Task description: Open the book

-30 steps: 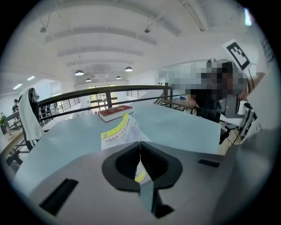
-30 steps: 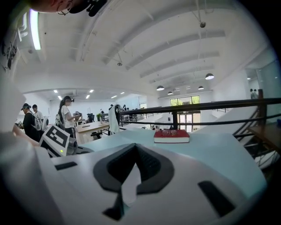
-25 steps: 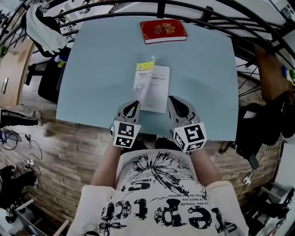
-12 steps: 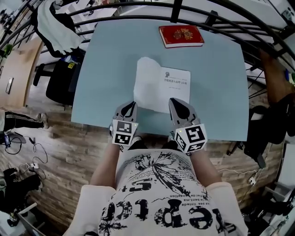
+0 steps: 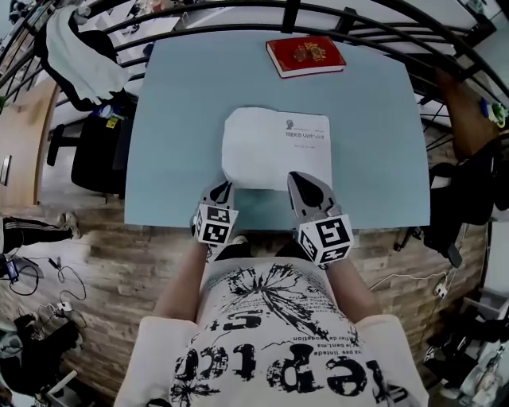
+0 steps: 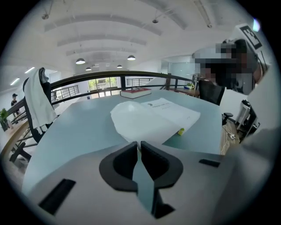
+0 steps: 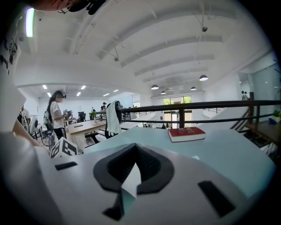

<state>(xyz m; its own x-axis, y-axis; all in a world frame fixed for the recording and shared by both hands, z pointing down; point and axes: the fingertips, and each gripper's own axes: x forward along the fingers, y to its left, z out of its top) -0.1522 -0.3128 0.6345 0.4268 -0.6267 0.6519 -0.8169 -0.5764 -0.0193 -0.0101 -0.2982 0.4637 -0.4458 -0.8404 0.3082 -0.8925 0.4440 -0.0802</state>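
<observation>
A thin white book (image 5: 274,147) lies open on the light blue table (image 5: 175,103), its blank left leaf (image 6: 138,118) spread flat and a printed page (image 5: 306,143) on the right. My left gripper (image 5: 223,186) sits at the book's near left corner. Its jaws (image 6: 139,143) are starting to open, with only a slit between them and nothing in it. By the book's near right corner my right gripper (image 5: 300,176) is shut (image 7: 134,146) and empty. Neither one touches the book.
A red hardcover book (image 5: 305,56) lies at the table's far edge, also in the right gripper view (image 7: 186,133). A white garment (image 5: 75,56) hangs on a chair at far left. A curved black railing (image 5: 382,16) runs behind the table. A person (image 7: 56,115) stands far off.
The cover, held upright by my left gripper a second ago, swung over to the left and now lies flat. My left gripper let go, and both grippers drew back toward the table's near edge.
</observation>
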